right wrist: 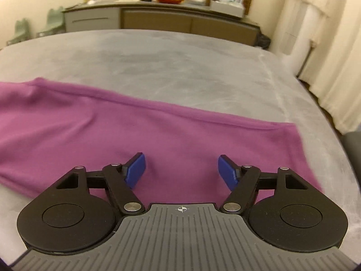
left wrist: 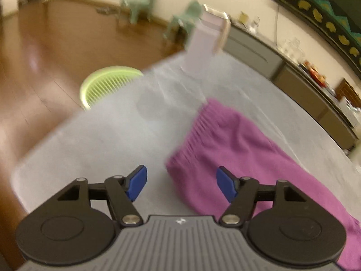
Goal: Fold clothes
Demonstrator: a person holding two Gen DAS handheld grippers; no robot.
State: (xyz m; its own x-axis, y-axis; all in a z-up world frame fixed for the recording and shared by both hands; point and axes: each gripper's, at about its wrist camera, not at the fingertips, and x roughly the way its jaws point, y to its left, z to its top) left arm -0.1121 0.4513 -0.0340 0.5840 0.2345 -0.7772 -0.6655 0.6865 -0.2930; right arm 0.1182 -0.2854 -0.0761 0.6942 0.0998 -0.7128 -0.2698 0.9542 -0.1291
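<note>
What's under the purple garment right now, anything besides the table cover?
The purple garment lies flat on the grey table cover, which shows all around it. No bulge hints at anything beneath, but the covered patch itself is hidden. Both grippers are open above it.

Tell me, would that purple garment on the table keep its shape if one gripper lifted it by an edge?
Probably not. The purple garment lies flat with soft wrinkles, so it would likely droop. Its ribbed waistband looks stretchy and may give. The knit looks matte, so it probably won't slip from the blue pads.
</note>
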